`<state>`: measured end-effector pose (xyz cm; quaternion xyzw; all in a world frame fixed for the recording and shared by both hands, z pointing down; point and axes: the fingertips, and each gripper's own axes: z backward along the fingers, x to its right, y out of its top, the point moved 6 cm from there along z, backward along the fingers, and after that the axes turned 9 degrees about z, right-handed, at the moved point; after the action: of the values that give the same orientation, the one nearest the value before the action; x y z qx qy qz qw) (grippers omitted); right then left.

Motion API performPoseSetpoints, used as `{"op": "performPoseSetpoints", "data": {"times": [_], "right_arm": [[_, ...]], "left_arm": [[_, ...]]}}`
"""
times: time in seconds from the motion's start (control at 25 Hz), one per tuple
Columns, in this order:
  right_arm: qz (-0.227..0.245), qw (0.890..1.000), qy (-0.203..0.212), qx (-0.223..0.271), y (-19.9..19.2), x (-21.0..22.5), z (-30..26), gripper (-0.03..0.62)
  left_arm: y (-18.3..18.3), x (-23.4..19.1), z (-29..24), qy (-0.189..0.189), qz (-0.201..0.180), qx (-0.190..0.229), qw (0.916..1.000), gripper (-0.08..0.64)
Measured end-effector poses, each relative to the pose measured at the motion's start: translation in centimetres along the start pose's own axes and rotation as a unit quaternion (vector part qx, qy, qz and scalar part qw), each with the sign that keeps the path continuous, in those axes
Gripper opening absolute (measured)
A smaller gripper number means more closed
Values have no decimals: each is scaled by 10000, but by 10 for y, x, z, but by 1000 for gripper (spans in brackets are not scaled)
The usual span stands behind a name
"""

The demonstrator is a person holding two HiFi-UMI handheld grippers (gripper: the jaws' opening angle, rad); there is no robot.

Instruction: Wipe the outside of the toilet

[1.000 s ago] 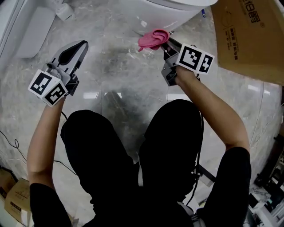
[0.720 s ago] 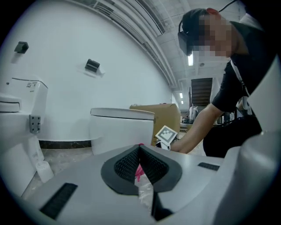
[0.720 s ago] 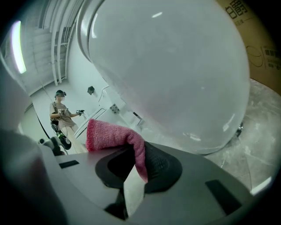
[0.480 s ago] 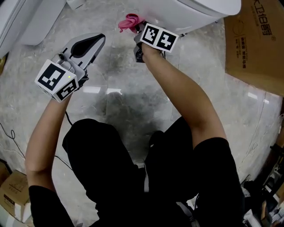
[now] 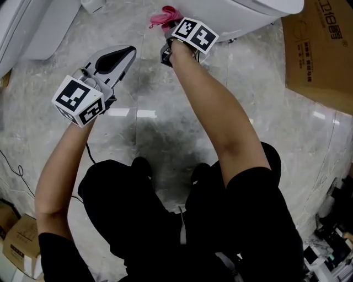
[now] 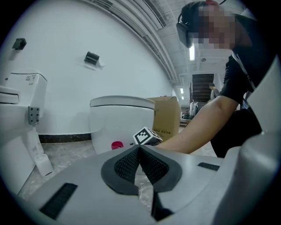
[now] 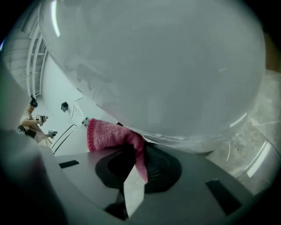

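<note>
The toilet (image 5: 242, 14) is cut off at the head view's top edge, so only its lower bowl shows. There the right gripper (image 5: 169, 33) is mostly hidden under its marker cube. Its own view shows the fingers (image 7: 163, 167) clenched on a pink cloth (image 7: 109, 134), up against the bowl's underside. The left gripper (image 5: 122, 55), fingers closed on nothing, hovers nearby over the floor (image 5: 165, 126). The print on the box (image 5: 320, 49) is cut off.
</note>
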<state>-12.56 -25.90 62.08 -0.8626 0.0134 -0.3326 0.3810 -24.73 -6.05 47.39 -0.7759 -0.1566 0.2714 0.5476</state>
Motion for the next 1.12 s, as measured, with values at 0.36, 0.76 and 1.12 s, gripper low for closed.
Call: {"op": "performPoseSetpoints", "data": {"times": [0.36,0.76,1.12], "right_arm": [[161,9949,241,-969,-6,39,31,66],[1072,9839,402,-1373,8,90,78,66],[1848,9767,-81,-1089,36,145,101,66]], "left_arm": [[-12,-3,-39,-451,-126,-449,9979,15],[-15,-28,-98,-315,240,-434,9983,15],[-34,-40,-129,196,191,-75,9996,15]]}}
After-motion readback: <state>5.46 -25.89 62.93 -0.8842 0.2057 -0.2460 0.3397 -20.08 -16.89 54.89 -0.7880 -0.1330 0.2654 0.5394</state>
